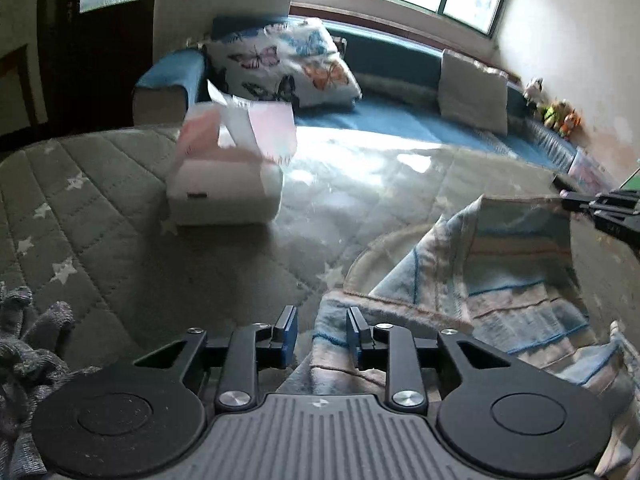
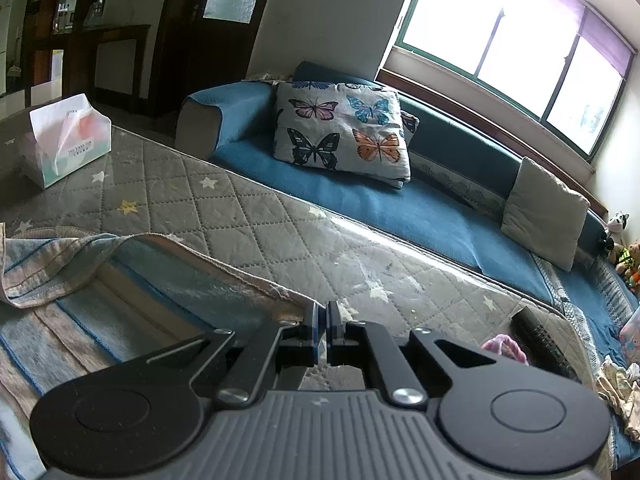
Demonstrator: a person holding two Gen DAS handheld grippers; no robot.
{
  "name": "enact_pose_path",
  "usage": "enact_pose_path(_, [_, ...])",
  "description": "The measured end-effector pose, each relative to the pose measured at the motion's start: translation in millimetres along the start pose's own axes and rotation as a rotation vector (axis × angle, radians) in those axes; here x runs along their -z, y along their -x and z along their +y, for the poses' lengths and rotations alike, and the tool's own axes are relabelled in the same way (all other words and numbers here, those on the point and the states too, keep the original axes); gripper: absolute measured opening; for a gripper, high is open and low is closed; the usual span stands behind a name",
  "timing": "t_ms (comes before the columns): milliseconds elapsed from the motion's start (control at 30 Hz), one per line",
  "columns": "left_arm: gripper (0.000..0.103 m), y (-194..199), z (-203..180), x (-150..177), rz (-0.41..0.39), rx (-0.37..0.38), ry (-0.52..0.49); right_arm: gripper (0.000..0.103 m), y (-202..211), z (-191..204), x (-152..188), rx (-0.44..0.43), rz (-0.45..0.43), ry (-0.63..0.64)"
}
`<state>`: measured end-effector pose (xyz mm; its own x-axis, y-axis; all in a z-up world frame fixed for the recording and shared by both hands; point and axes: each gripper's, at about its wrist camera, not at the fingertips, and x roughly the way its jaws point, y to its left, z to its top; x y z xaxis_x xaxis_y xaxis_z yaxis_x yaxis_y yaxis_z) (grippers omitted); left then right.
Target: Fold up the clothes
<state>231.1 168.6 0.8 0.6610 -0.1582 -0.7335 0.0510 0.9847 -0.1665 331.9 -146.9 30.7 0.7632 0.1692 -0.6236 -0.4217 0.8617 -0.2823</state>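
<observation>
Terry-soft, striped in blue and beige, the towel-like cloth (image 1: 500,280) lies half-lifted on the grey quilted star-print cover (image 2: 240,208), one corner raised, a flap doubled over at the left. Right gripper (image 2: 322,312) has its pads pressed narrow on the hemmed edge, holding that corner up. Left gripper (image 1: 322,320) stands wide apart, jaws straddling a fold of the cloth near the bottom, gripping nothing yet. Looks light and limp; it will sag and drape, so the stitched hem at the corners is the sound place to pinch. Tissue pack (image 2: 66,140) at the far end carries small lettering, too blurred to read surely.
</observation>
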Motion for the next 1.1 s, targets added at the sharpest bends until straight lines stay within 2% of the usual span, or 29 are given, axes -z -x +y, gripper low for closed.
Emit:
enact_pose_path(200, [0.026, -11, 0, -1, 0.000, 0.024, -0.022, 0.003, -2, -1, 2, -0.002, -0.001, -0.007])
enact_pose_path(267, [0.010, -8, -3, -1, -0.011, 0.040, -0.046, 0.003, -3, -2, 2, -0.002, -0.002, -0.010])
enact_pose_path(367, [0.002, -2, -6, 0, -0.038, 0.033, -0.068, 0.003, -2, -2, 2, -0.001, -0.008, -0.013])
enact_pose_path(567, [0.002, 16, -2, -7, -0.141, -0.041, -0.061, 0.003, 1, -4, -1, 0.008, -0.025, -0.016])
enact_pose_path(700, [0.002, 28, 15, -19, -0.211, -0.094, 0.000, 0.003, -1, -6, -5, 0.019, -0.038, -0.027])
enact_pose_path(867, [0.002, 20, 36, -31, -0.254, -0.256, 0.046, 0.003, -12, -7, -16, 0.068, -0.066, -0.043])
enact_pose_path(933, [0.002, 12, 45, -30, -0.242, -0.301, 0.079, 0.003, -17, -7, -18, 0.094, -0.071, -0.038])
enact_pose_path(1000, [0.006, 9, 50, -27, -0.213, -0.295, 0.097, 0.004, -21, -8, -19, 0.107, -0.068, -0.037])
enact_pose_path(1100, [0.009, 11, 57, -22, -0.167, -0.278, 0.134, 0.006, -12, -12, -14, 0.076, -0.052, -0.050])
